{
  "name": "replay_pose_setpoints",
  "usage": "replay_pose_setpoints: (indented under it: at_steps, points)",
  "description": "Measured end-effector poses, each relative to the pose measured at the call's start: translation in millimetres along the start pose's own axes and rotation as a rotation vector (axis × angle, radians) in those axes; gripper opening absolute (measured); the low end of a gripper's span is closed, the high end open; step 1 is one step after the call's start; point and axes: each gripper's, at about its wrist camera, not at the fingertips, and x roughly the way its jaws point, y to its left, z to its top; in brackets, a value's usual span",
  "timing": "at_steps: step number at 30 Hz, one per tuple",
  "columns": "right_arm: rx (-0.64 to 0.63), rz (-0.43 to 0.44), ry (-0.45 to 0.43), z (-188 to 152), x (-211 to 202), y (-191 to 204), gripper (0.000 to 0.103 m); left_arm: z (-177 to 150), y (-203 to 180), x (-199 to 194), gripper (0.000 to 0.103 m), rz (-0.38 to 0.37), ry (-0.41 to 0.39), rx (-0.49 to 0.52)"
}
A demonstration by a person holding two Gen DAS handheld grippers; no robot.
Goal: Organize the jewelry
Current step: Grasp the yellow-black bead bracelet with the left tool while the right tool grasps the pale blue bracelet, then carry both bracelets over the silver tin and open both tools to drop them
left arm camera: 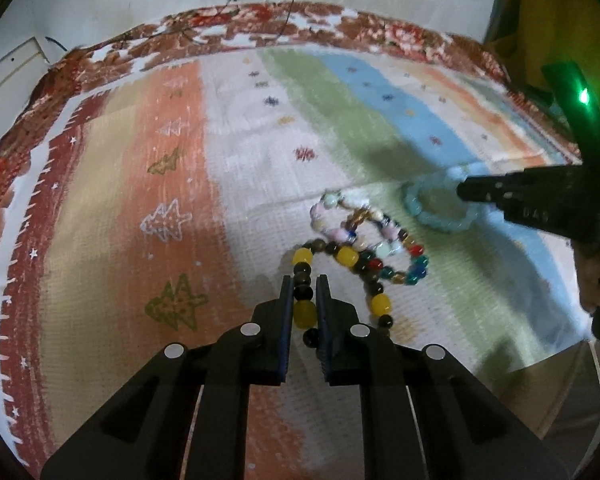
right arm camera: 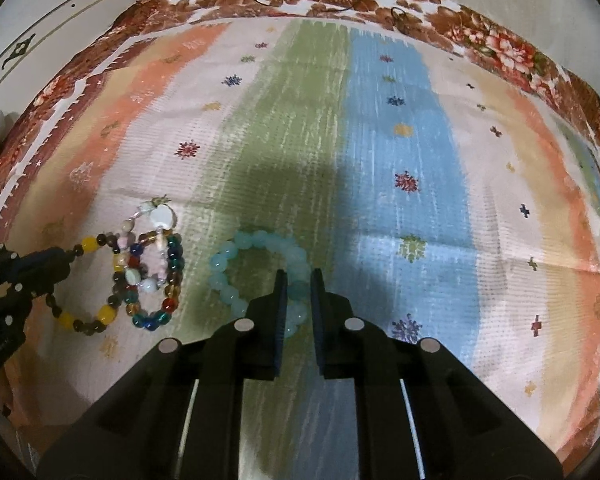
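My left gripper [left arm camera: 305, 284] is shut on the yellow-and-brown bead bracelet [left arm camera: 342, 256], whose loop lies on the striped cloth [left arm camera: 140, 200]. My right gripper [right arm camera: 298, 280] is shut on the pale blue bead bracelet [right arm camera: 236, 254]. The right gripper also shows in the left wrist view [left arm camera: 462, 190] at the pale blue bracelet [left arm camera: 420, 210]. The left gripper shows in the right wrist view [right arm camera: 66, 264] at the yellow-and-brown bracelet [right arm camera: 88, 245]. A multicolour glass bead bracelet [left arm camera: 414, 268] and a pastel bracelet [left arm camera: 340, 204] lie overlapping between them.
The striped cloth lies over a floral red-brown cover [right arm camera: 480, 36]. A thin black cable [left arm camera: 292, 4] hangs at the far edge. A yellow-green object [left arm camera: 556, 20] stands at the far right. A white wall runs behind.
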Motion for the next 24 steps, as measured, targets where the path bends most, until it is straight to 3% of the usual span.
replay_pose_setpoints:
  at_steps: [15,24]
  points:
    - [-0.030,0.020,-0.056,-10.4,-49.8,13.3,0.013,-1.8,-8.9,-37.5,0.011,0.014,-0.074,-0.044]
    - [-0.027,0.028,-0.134,-16.3,-83.7,15.0,0.013,-2.8,-17.9,-66.1,0.011,0.010,-0.130,-0.056]
